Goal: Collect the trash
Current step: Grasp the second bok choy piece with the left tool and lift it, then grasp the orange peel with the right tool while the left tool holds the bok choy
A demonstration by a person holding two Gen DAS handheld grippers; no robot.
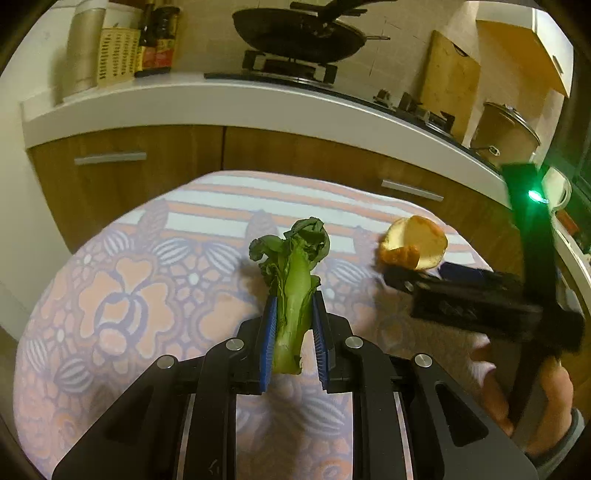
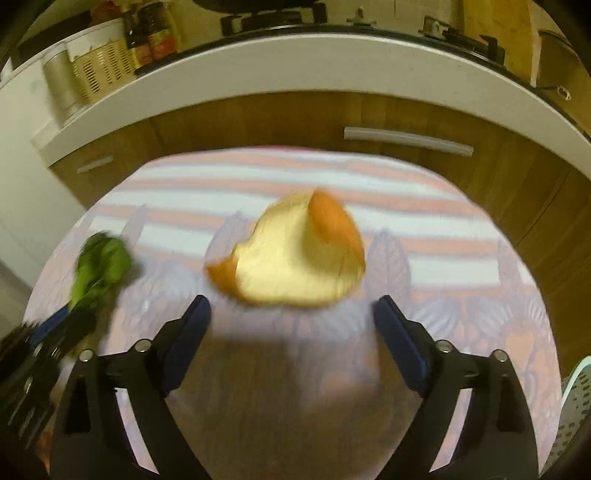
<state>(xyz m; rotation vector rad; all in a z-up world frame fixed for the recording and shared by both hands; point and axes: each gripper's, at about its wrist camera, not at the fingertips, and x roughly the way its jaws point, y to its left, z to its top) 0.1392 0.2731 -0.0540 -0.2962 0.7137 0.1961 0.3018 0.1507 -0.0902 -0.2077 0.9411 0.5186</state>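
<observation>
My left gripper is shut on a green bok choy stalk, its blue pads pressed on the pale stem, leaves pointing away over the patterned cloth. The stalk also shows blurred at the left of the right wrist view. A curled orange peel lies on the cloth just ahead of my right gripper, which is open and empty, one pad on each side short of the peel. In the left wrist view the peel lies at the right, with the right gripper close behind it.
The table's cloth has a floral and striped pattern. Behind it stand wooden cabinets under a white counter with a wok, bottles and a pot. A white perforated basket edge shows at the right.
</observation>
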